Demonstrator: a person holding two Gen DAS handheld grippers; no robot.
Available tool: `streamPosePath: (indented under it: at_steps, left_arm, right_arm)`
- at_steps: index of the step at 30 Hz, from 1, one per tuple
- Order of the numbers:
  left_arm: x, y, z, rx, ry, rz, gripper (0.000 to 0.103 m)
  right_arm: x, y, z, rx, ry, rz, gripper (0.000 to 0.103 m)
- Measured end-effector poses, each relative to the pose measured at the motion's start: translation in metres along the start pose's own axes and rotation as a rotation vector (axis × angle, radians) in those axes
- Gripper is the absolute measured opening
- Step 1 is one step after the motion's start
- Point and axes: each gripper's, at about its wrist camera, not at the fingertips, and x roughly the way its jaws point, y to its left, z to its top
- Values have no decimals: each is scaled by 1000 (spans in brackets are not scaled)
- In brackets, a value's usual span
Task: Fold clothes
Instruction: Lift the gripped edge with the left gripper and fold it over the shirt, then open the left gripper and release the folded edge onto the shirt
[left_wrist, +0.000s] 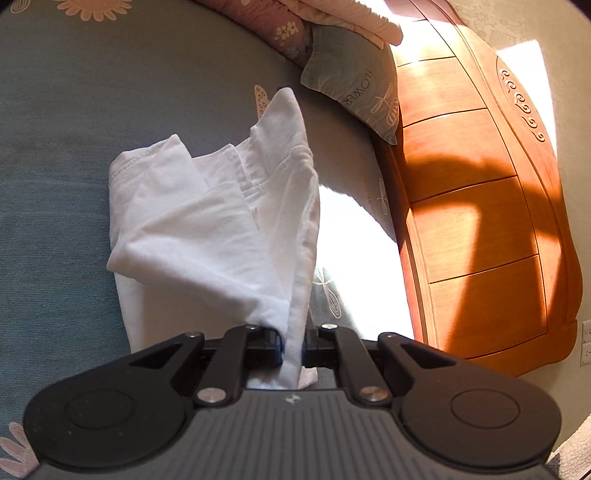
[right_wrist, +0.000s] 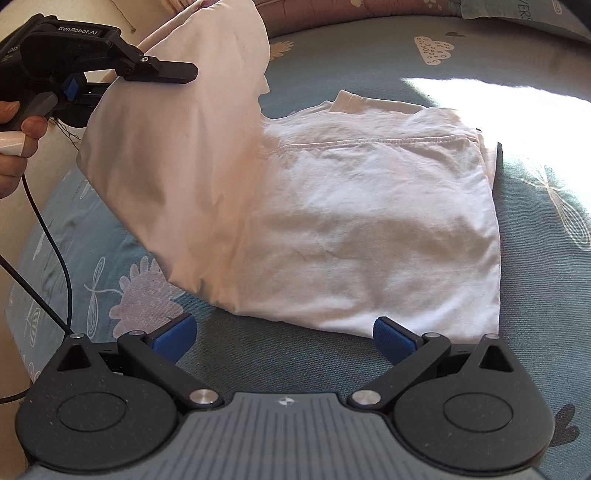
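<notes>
A white T-shirt (left_wrist: 207, 229) lies partly folded on the blue-grey flowered bed sheet (left_wrist: 55, 166). My left gripper (left_wrist: 293, 347) is shut on one edge of it, and the cloth rises from the bed into the pinched fingers. In the right wrist view the same T-shirt (right_wrist: 369, 221) lies flat at centre and right. Its left part is lifted in a drape by the left gripper (right_wrist: 177, 79) at the top left, which a hand (right_wrist: 14, 147) holds. My right gripper (right_wrist: 284, 339) stands open just short of the shirt's near hem, with nothing between its blue pads (right_wrist: 173, 338).
A wooden headboard (left_wrist: 480, 221) runs along the right, with a grey pillow (left_wrist: 354, 85) and pink bedding (left_wrist: 288, 22) against it. A black cable (right_wrist: 55, 258) hangs from the left gripper across the sheet (right_wrist: 535, 92). Bright sun patches fall on the bed.
</notes>
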Motion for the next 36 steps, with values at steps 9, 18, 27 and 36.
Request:
streamPosePath:
  at_steps: [9,18,27,36]
  left_arm:
    - [51,-24,4,40,70,-2,6]
    - [107,-32,0,75,172,27,7]
    - [158,-21,-2,68,228,78,13]
    - [181,-29,-6,57,299,-2,58]
  right_arm:
    - [-20,-27,-17,80,-25,-51,103]
    - [-28,-45,-27,141,-40,-79,103]
    - [-30,-52,-32,171,-41,-94,103]
    - [-31,-55,-37,182,-30,-114,103]
